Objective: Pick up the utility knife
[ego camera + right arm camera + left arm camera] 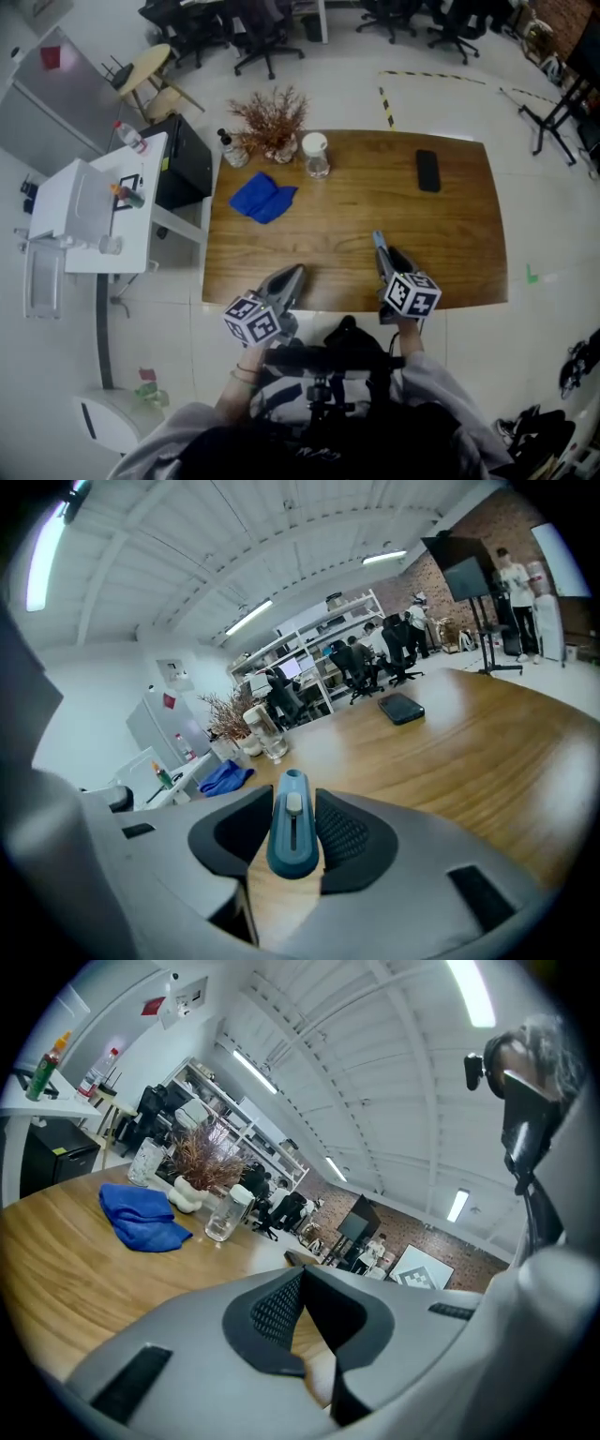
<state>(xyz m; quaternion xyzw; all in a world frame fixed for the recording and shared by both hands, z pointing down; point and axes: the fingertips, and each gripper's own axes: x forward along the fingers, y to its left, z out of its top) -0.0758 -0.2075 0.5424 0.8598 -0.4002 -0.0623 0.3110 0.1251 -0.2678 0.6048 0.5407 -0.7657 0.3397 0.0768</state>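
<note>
My right gripper (380, 246) has its fingers clamped on the sides of a blue utility knife (292, 841), held over the wooden bench (356, 206). The slider faces the camera, and I can't make out any brand. The head view hides the knife. My left gripper (302, 1274) has its fingers closed on nothing.

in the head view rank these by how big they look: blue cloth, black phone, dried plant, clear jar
1. dried plant
2. blue cloth, only slightly smaller
3. clear jar and black phone: too alike to rank
</note>
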